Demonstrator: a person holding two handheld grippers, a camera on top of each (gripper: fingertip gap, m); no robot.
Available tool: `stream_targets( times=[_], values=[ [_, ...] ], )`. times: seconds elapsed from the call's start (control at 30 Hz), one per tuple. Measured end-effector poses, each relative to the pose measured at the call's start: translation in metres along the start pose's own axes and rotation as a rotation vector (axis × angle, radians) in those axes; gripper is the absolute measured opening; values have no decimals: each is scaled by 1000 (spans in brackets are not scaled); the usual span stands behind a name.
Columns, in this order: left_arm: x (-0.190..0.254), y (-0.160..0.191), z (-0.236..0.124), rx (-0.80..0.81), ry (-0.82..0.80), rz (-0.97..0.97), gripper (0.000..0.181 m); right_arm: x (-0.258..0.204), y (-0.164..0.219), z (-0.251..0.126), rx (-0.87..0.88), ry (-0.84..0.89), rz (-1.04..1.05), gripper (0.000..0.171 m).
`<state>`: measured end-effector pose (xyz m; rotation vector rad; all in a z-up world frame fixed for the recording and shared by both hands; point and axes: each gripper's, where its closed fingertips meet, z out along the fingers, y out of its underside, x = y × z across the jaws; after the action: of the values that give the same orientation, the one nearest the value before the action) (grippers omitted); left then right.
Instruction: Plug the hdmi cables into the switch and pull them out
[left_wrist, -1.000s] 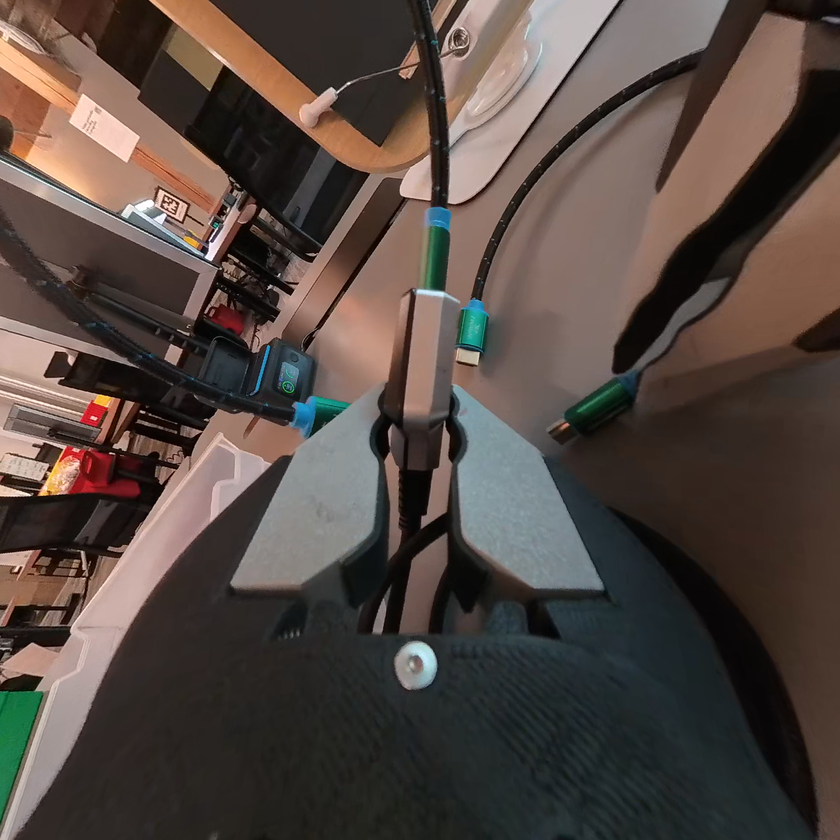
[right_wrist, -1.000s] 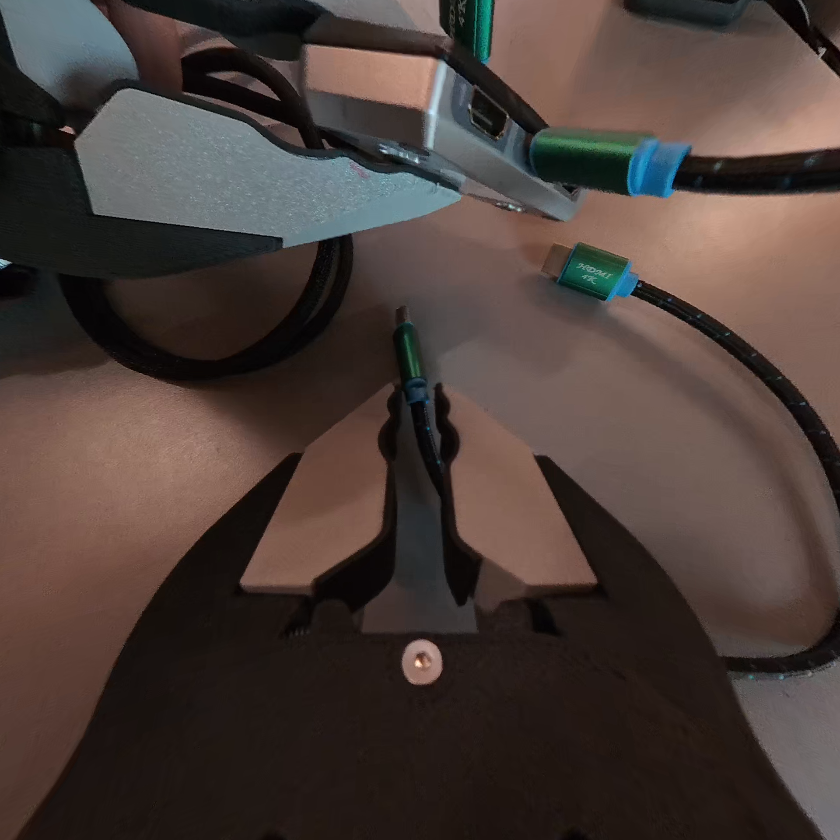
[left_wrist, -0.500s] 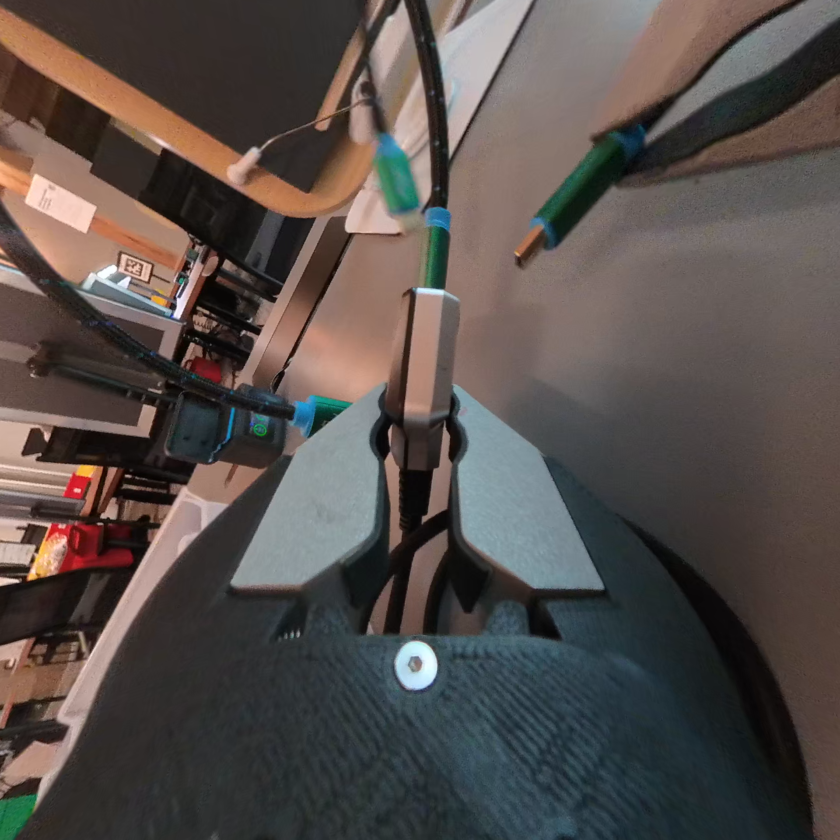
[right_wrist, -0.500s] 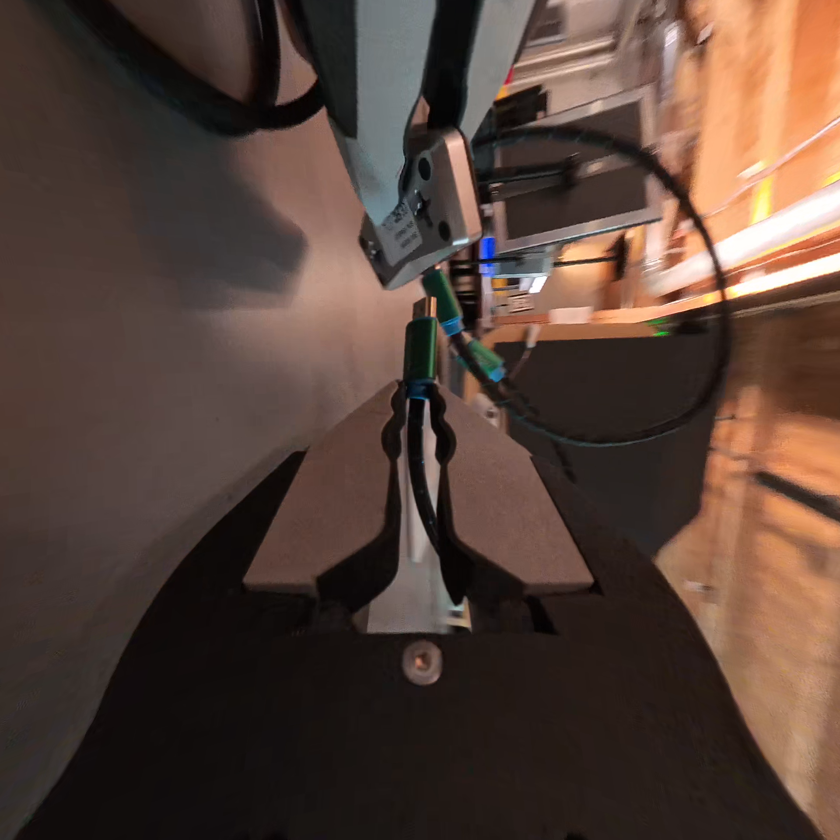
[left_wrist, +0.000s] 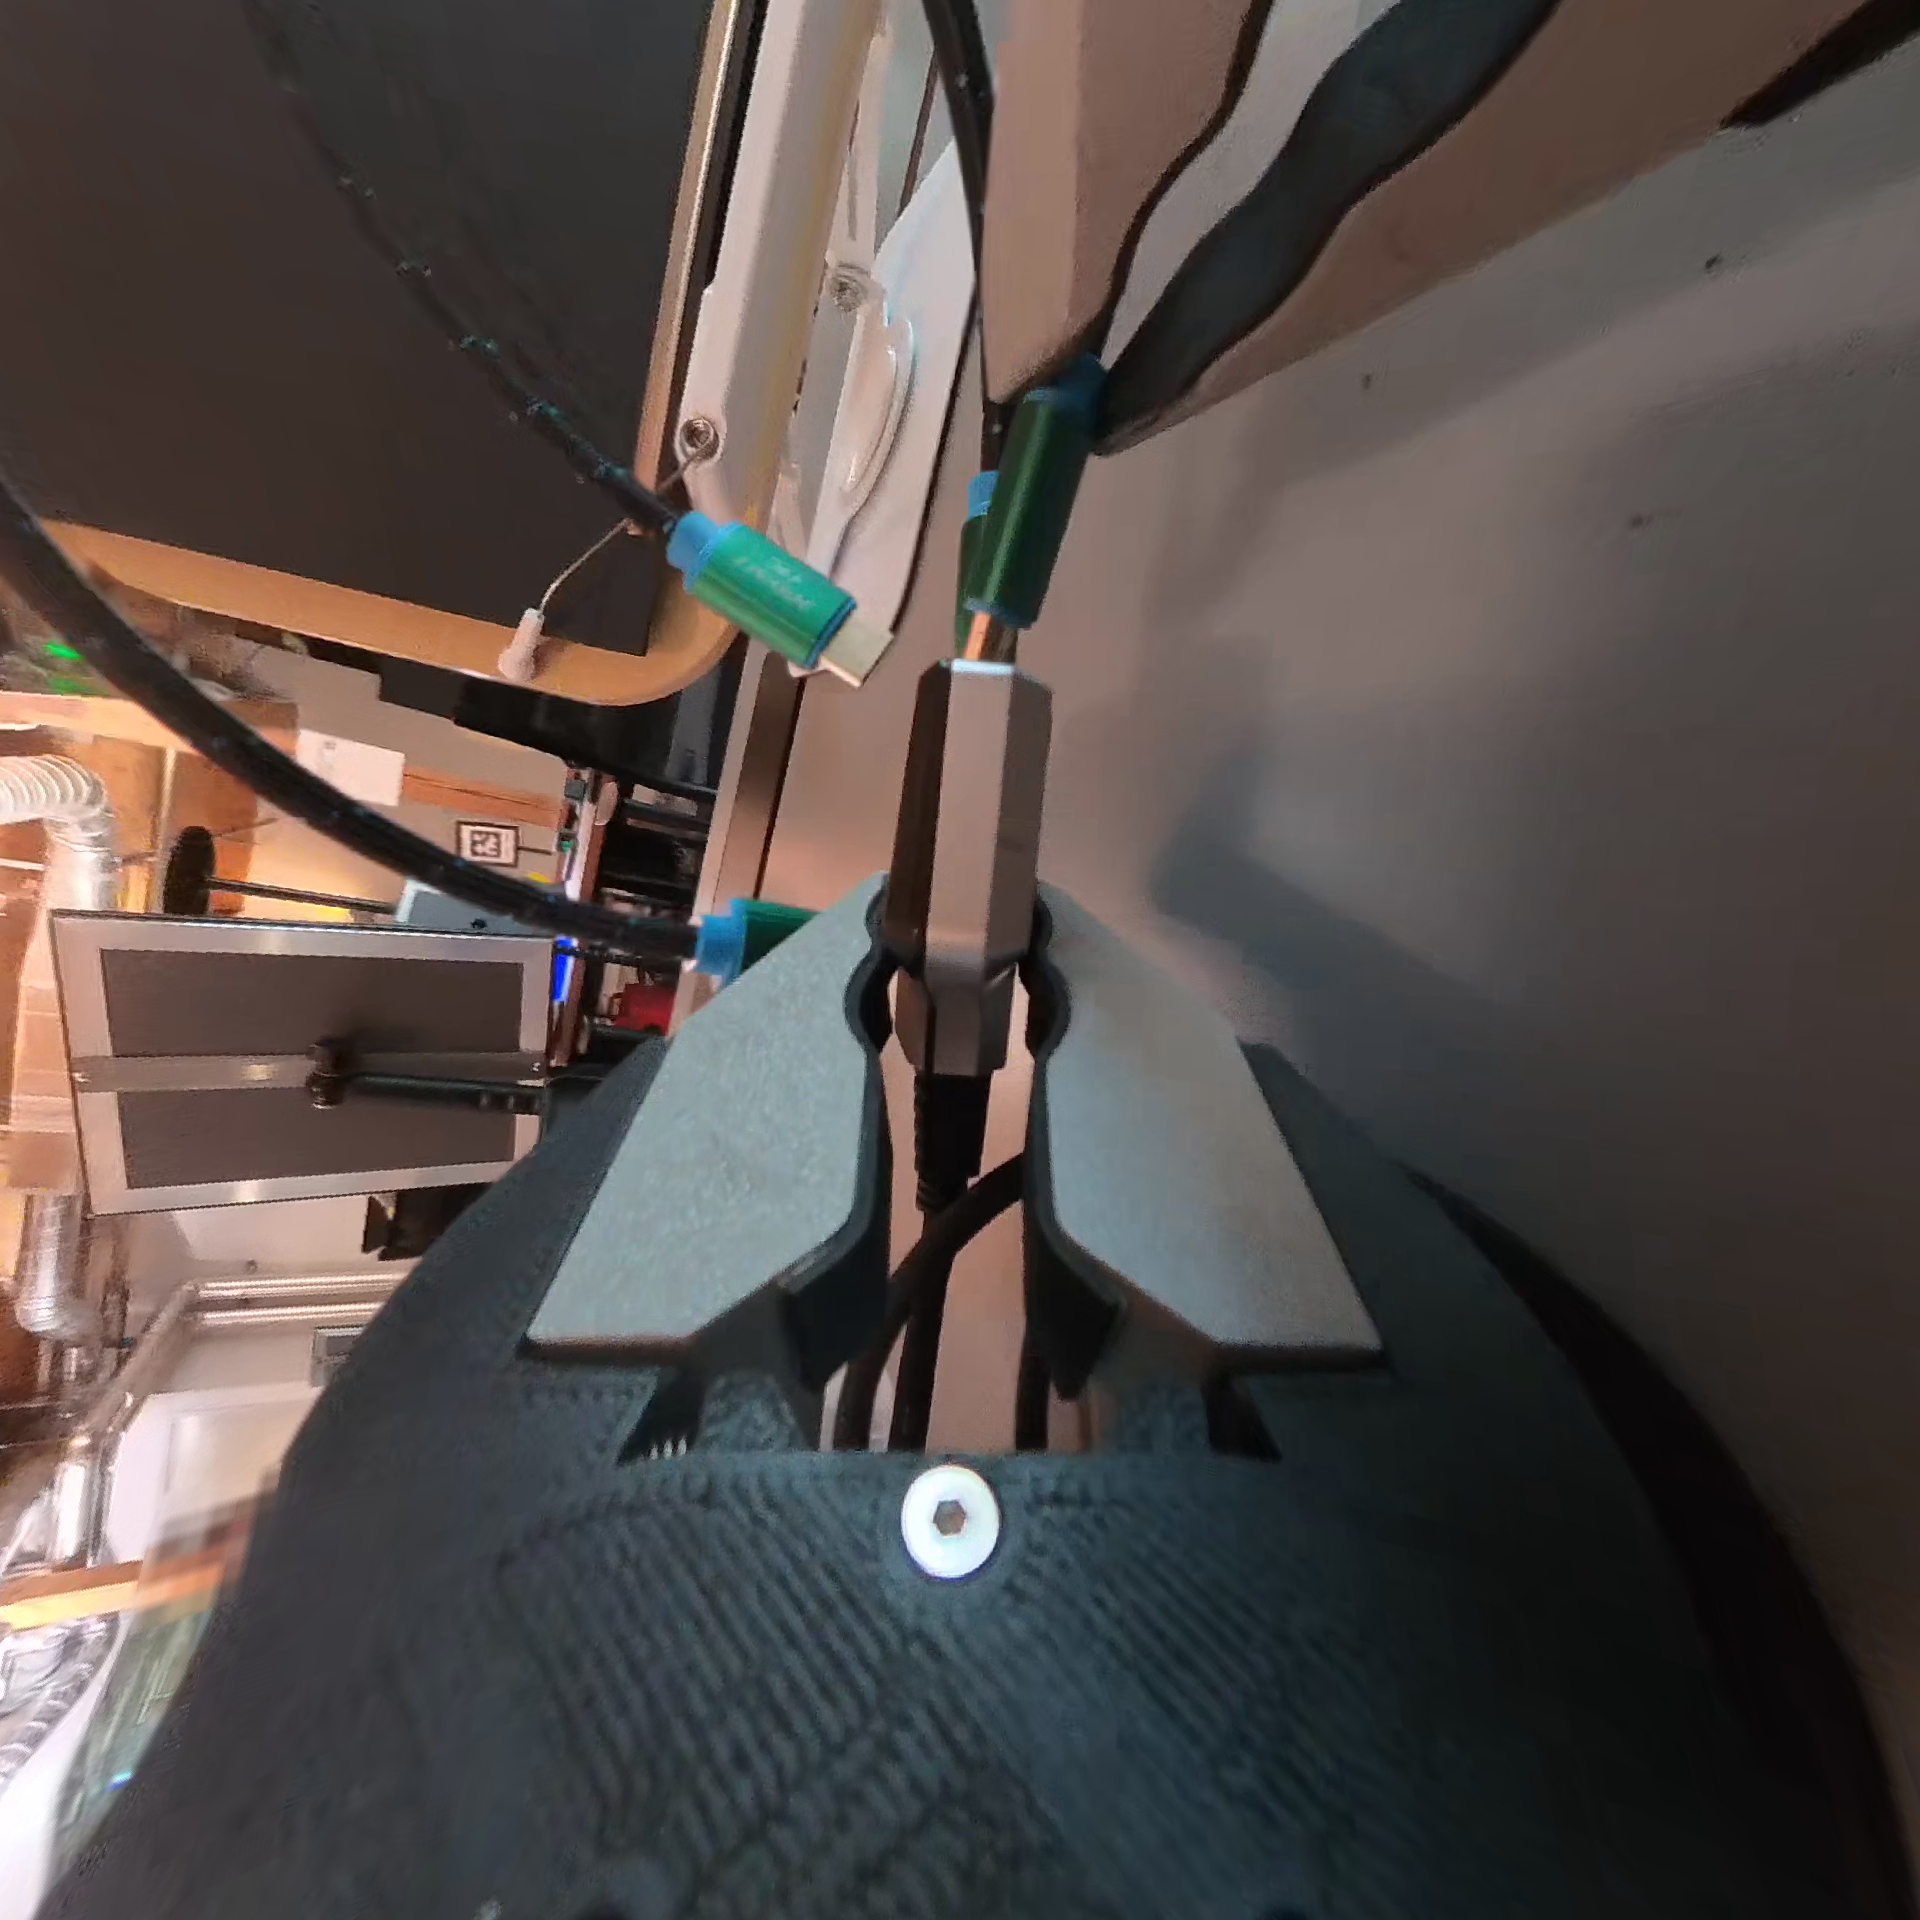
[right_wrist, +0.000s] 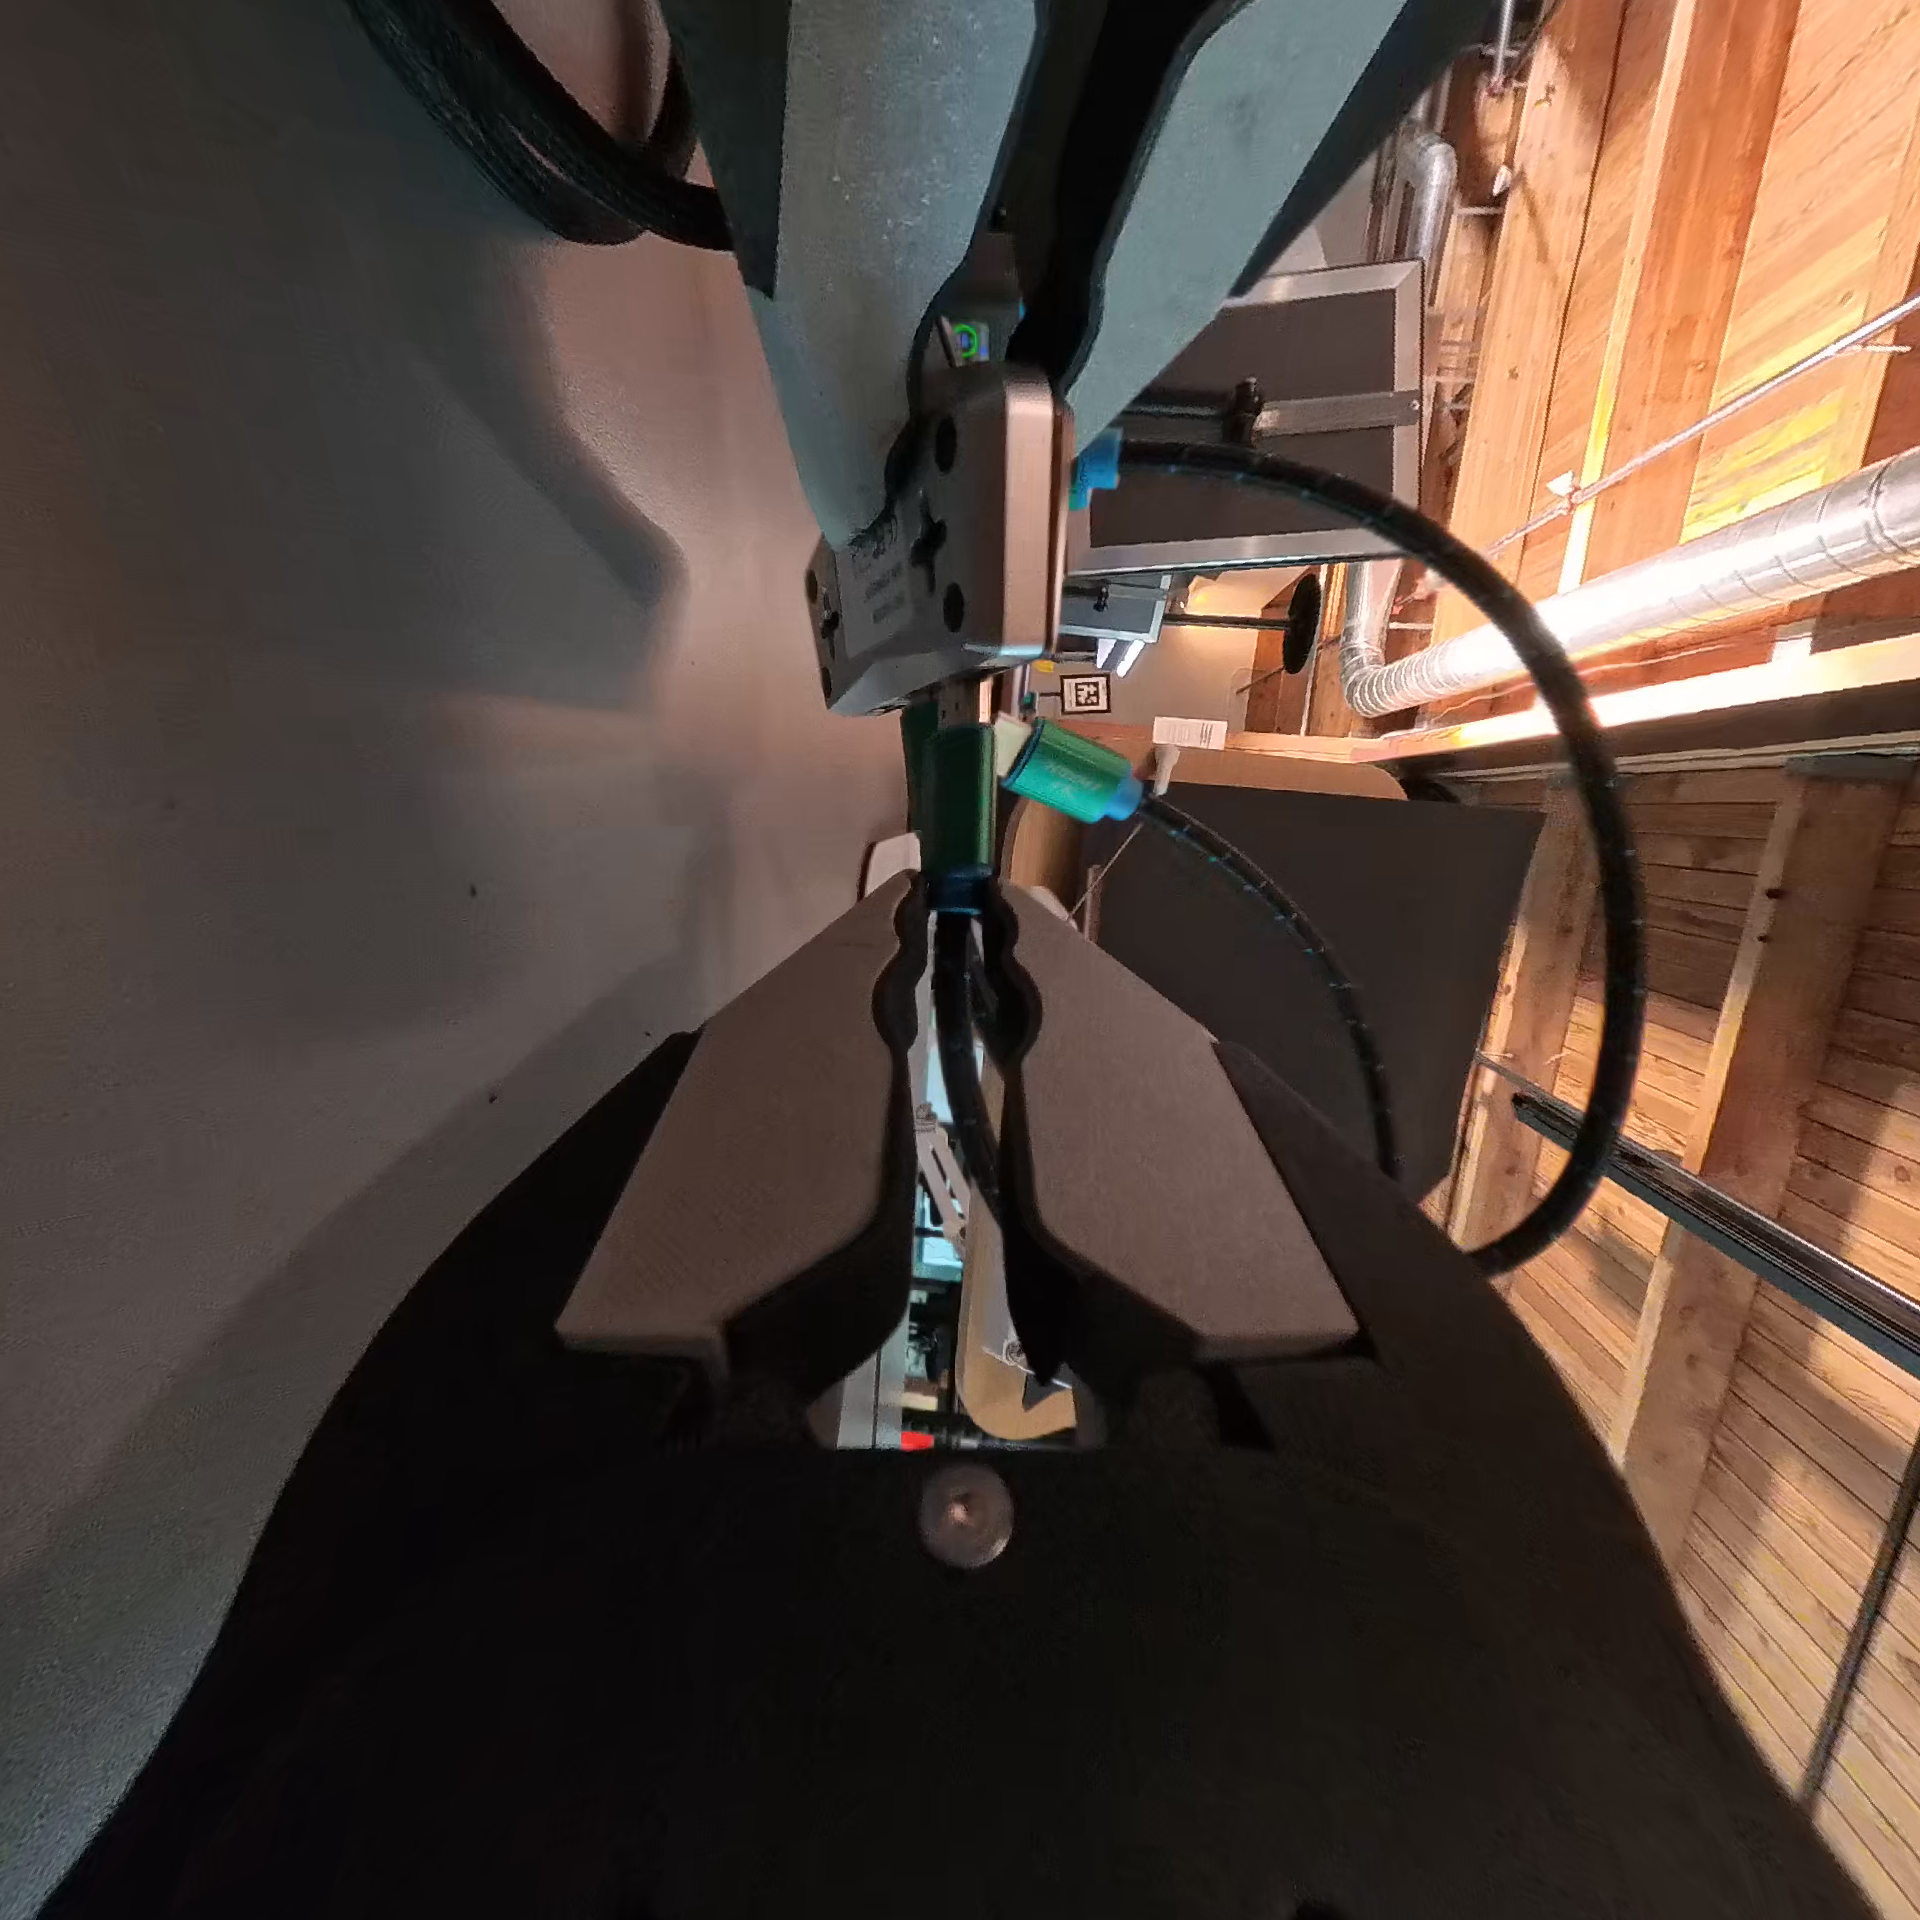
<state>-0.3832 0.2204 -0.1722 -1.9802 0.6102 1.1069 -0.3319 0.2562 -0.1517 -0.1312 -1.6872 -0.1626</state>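
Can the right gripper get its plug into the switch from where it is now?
Probably yes. The right gripper is shut on the cable just behind its green plug, whose tip is at the end face of the switch held by the left gripper. Nothing lies between; whether it is seated is unclear.

Both wide-angle views are tilted and bowed at the edges, with warm light glowing off the wooden wall (right_wrist: 1714, 1039) and glare along the metal duct (right_wrist: 1662, 582). The desk (left_wrist: 1507, 831) is dim, carrying soft shadows. The left view's lower-left corner is blurred, while the switch (left_wrist: 971, 862) is sharp.
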Motion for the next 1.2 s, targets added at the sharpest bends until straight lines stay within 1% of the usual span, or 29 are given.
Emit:
stream_targets(
  times=[0.23,0.6,0.87,1.2],
  values=[
    [4,0,-1,33,34,-12,20,-1,-4,-4,33,-6,-33,7],
    [8,1,-1,28,60,-13,20,-1,-8,-9,102,66,-148,7],
    [9,-1,-2,47,63,-7,20,-2,-9,-13,163,43,-126,7],
    [15,-4,-4,75,85,21,20,-6,-8,-18,195,3,-114,7]
  ],
)
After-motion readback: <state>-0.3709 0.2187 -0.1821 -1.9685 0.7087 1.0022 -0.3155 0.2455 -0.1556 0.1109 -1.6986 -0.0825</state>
